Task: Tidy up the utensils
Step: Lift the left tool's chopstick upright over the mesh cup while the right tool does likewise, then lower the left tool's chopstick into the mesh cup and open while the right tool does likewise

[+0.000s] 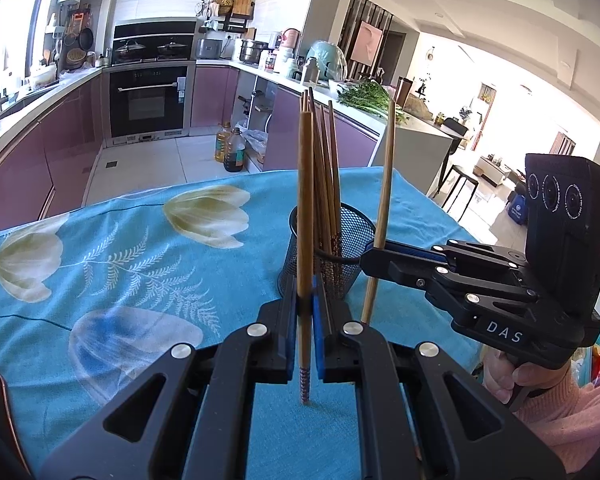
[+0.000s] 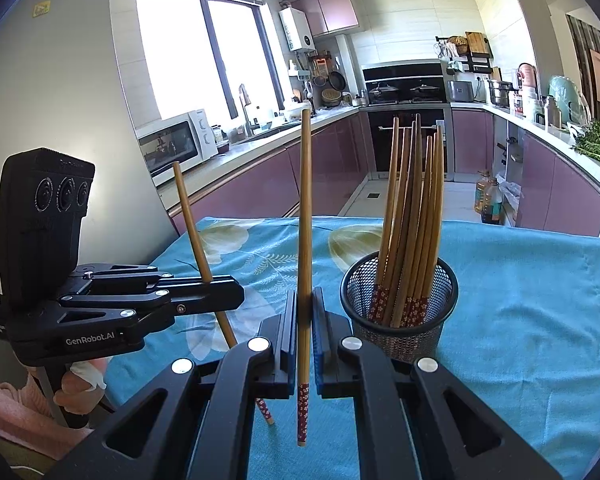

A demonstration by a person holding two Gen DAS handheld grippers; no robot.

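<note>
Both my grippers are pinched tight on one chopstick each, near the patterned end. Left gripper (image 1: 305,312) holds its chopstick (image 1: 305,208) upright; right gripper (image 2: 305,312) holds its chopstick (image 2: 305,216) upright too. Mesh holder (image 2: 400,308) with the other chopsticks (image 2: 414,220) sits just beyond both, on the blue floral cloth (image 2: 520,300). From the left view, the holder is partly blocked by my own stick.
</note>
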